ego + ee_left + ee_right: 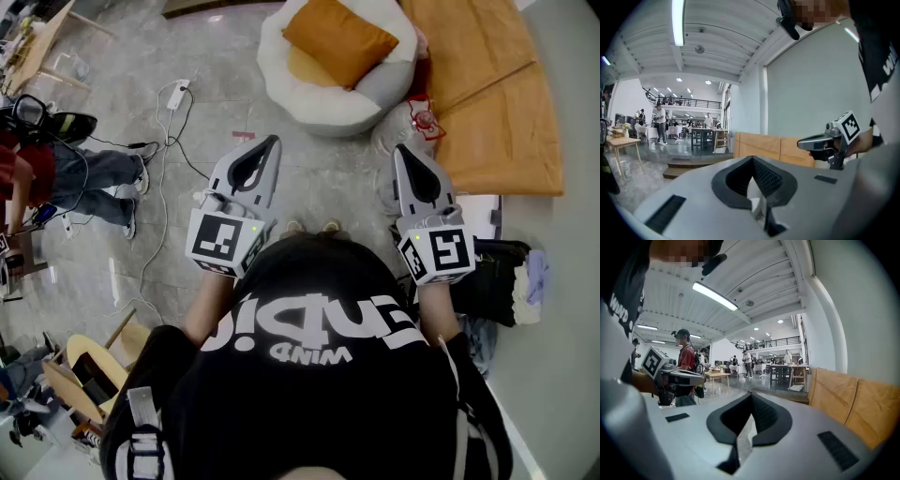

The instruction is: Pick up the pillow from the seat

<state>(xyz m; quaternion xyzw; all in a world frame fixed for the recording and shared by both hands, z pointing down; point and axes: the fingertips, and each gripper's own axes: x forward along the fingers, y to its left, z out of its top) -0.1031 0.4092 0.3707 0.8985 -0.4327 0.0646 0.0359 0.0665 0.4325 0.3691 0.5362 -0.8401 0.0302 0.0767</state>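
Note:
An orange pillow (339,37) lies tilted on a round white cushioned seat (314,105) on the floor, at the top of the head view. My left gripper (272,142) and right gripper (401,150) are held level side by side in front of the person's chest, a short way before the seat and apart from it. Both are shut with nothing between the jaws. The left gripper view shows its own closed jaws (753,160) and the right gripper (824,140) to the side. In the right gripper view the closed jaws (750,395) point into the hall. Neither gripper view shows the pillow.
Orange-brown boards (492,98) lie right of the seat. A power strip with cables (174,95) runs across the floor at left, near a standing person (89,178). A small wooden chair (80,370) is at lower left, a black bag with clothes (502,277) at right.

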